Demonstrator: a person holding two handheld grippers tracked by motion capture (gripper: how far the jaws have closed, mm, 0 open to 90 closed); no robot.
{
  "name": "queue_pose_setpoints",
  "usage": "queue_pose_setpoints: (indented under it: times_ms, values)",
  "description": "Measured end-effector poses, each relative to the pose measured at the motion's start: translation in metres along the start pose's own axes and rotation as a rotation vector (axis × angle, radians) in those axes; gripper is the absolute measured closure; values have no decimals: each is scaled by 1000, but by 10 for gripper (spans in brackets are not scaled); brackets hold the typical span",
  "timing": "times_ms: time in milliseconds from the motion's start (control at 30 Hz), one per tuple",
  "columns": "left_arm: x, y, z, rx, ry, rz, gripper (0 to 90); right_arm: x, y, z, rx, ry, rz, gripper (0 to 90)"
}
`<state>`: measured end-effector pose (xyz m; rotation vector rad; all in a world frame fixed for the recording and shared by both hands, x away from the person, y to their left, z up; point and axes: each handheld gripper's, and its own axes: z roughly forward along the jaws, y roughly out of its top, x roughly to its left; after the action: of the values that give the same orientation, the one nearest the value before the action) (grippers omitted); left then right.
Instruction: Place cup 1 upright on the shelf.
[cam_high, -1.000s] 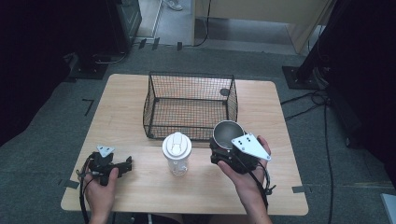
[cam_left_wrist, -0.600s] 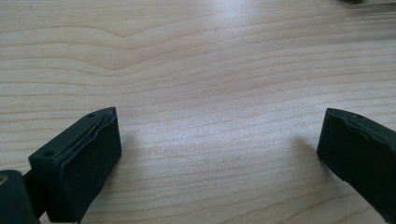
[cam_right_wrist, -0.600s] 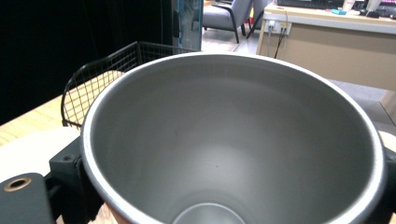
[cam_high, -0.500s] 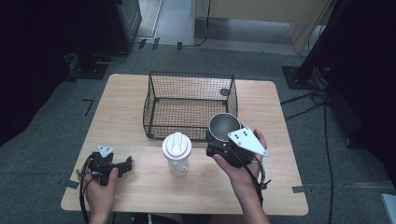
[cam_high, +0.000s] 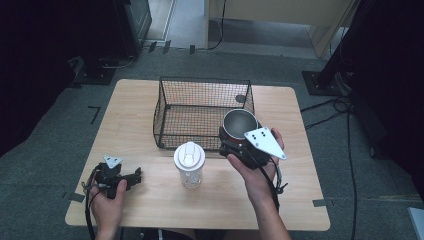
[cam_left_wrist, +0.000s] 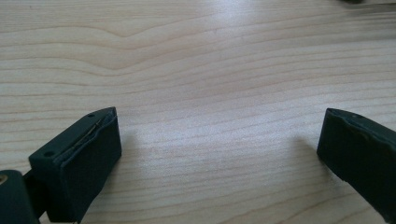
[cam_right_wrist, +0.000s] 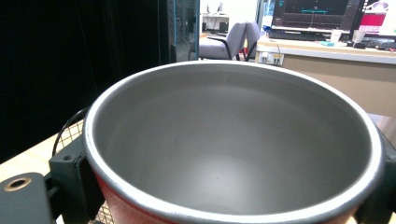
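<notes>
The cup (cam_high: 239, 123), red outside and grey inside, is gripped at its wall by the jaws of the right gripper (cam_high: 234, 146) and is held upright above the surface (cam_high: 140, 115), just at the near right corner of the wire basket (cam_high: 200, 85). By the look of it, the cup is meant for the basket. It should be lifted clear of the top wire before being carried over, kept level, and lowered to the mesh floor before release. The left gripper (cam_high: 131, 178) rests on the surface, its jaws wide open and empty. The lidded bottle (cam_high: 189, 163) nearby should be avoided.

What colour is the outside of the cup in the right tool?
Red outside, grey metal inside; the cup shows best in the right gripper view.
</notes>
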<state>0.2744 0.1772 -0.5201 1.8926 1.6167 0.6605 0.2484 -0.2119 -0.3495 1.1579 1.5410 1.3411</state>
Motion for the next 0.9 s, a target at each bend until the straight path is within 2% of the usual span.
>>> queue_pose_setpoints:
  times_ms: [500,667,900]
  values:
    - [0,0,0,0,0,0,4,4,3,31,-65,7,-5,73]
    - [0,0,0,1,0,0,4,2,3,45,-93,24,-7,73]
    - [0,0,0,0,0,0,4,-3,0,60,-84,34,20,73]
